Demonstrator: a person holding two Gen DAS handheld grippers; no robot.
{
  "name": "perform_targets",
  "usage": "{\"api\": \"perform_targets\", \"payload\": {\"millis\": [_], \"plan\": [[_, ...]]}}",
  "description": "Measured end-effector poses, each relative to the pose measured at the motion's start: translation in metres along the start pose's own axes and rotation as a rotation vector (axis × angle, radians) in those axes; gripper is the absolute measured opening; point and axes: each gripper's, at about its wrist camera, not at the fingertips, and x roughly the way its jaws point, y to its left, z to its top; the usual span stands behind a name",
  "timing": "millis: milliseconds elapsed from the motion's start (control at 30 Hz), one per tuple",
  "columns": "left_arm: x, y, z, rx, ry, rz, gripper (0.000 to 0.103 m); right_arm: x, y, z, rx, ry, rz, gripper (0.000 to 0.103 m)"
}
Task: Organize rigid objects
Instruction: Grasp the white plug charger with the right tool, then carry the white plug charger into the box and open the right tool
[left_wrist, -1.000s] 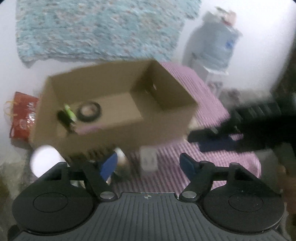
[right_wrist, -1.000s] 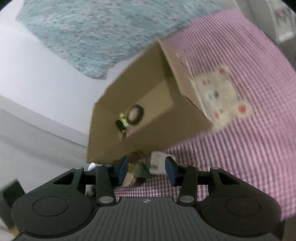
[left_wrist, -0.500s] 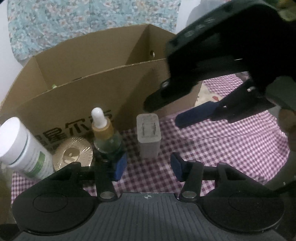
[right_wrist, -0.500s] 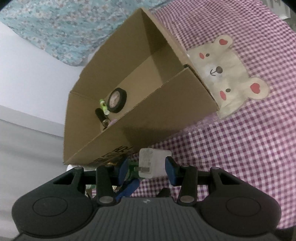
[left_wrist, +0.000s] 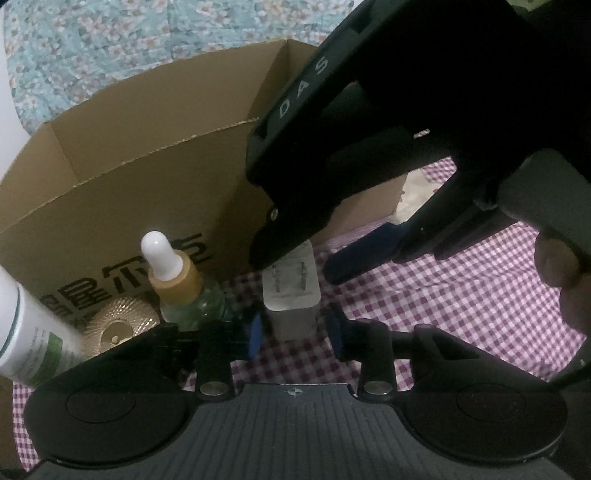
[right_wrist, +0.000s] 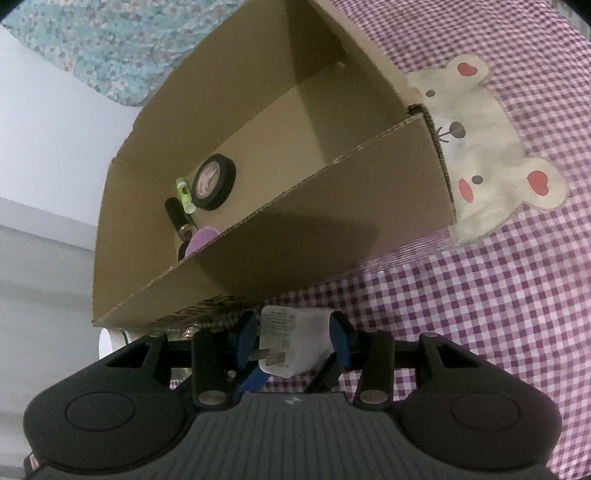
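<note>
Both grippers have closed in around the white charger (left_wrist: 291, 295), which stands on the checked cloth (left_wrist: 461, 295) before the cardboard box (left_wrist: 147, 192). The left gripper (left_wrist: 293, 330) is held apart, one finger either side; the right gripper (right_wrist: 293, 341) is narrowed about it, contact uncertain. "DAS" is read on the right gripper's body. Its prongs face the left camera, long axis upright.

My surroundings: purple-and-white checked tablecloth (right_wrist: 498, 295) with a cream bear patch (right_wrist: 491, 147); teal floral fabric (left_wrist: 110, 48) hanging on a white wall (right_wrist: 48, 122) behind; light dim.
</note>
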Motion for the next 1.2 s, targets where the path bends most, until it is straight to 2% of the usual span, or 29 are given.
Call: {"api": "perform_targets", "payload": {"millis": [67,133,433,567,700,900,1033,1200], "plan": [[0.0,-0.001,0.001,0.003,-0.004,0.015,0.027,0.004,0.0,0.001,-0.003,0.004,0.001,0.046],[0.0,-0.003,0.001,0.009,-0.006,0.012,0.027,0.005,-0.002,0.001,0.005,0.008,0.011,0.041],[-0.025,-0.024,-0.002,0.068,-0.042,0.007,0.026,-0.02,-0.009,-0.01,0.018,-0.03,0.035,0.04],[-0.053,-0.033,0.001,0.081,-0.098,0.008,0.026,-0.048,-0.002,-0.022,-0.006,-0.067,0.051,0.041],[-0.083,-0.038,0.011,0.098,-0.177,0.041,0.027,-0.083,0.012,-0.03,-0.059,-0.118,0.084,0.041],[-0.113,-0.029,0.041,0.078,-0.259,0.101,0.027,-0.122,0.054,-0.017,-0.176,-0.204,0.138,0.041],[-0.111,-0.014,0.056,0.048,-0.258,0.128,0.027,-0.122,0.076,0.004,-0.234,-0.207,0.154,0.041],[-0.088,0.015,0.077,-0.042,-0.171,0.109,0.027,-0.088,0.087,0.043,-0.237,-0.135,0.172,0.041]]}}
